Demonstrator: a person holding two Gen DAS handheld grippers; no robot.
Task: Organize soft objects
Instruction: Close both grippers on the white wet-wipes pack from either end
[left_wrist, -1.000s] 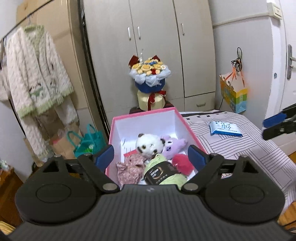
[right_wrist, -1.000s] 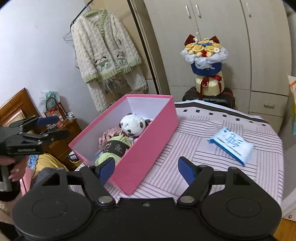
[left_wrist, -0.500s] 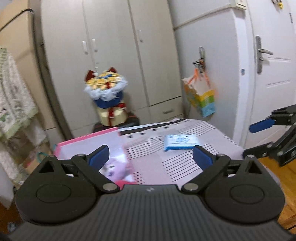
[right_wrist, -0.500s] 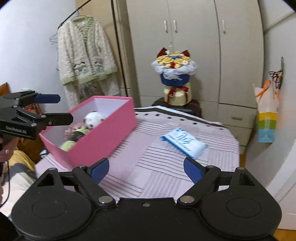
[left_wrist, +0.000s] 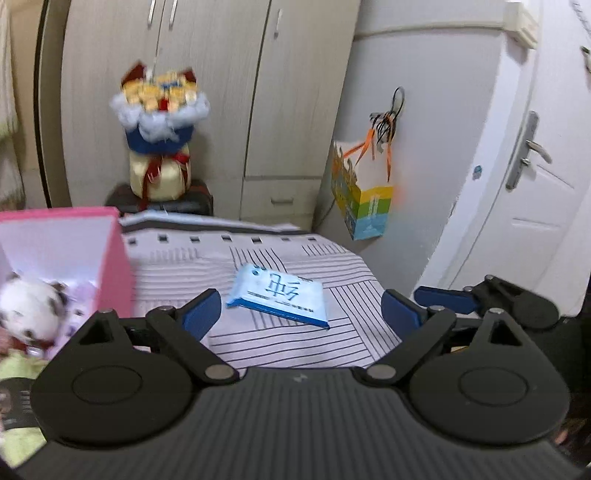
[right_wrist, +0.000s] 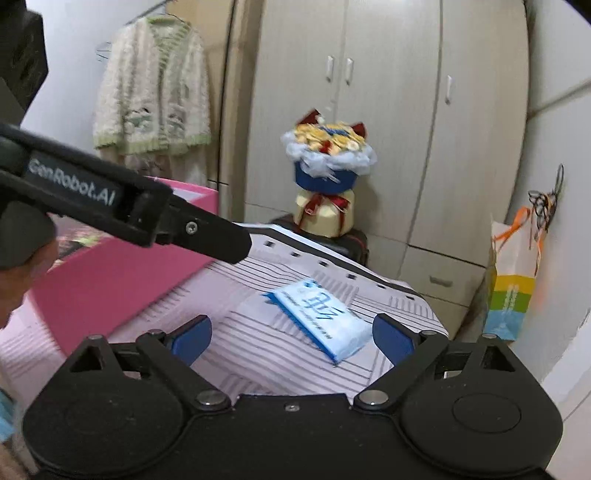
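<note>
In the left wrist view, the left gripper (left_wrist: 297, 312) has its jaws wide apart, lined up on the blue tissue pack (left_wrist: 282, 295) lying flat on the striped worktop (left_wrist: 354, 266), with the plush-filled pink box (left_wrist: 110, 258) just left. Over in the right wrist view, the right gripper (right_wrist: 291, 334) is spread too, pack between and beyond its tips. Only the left view shows the plushies; I reckon next is a gentle pinch, then boxing it.

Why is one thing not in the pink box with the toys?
The blue tissue pack lies alone and askew on the striped cloth, outside the pink box that holds the panda plush. Both grippers, left and right, are open and empty.
</note>
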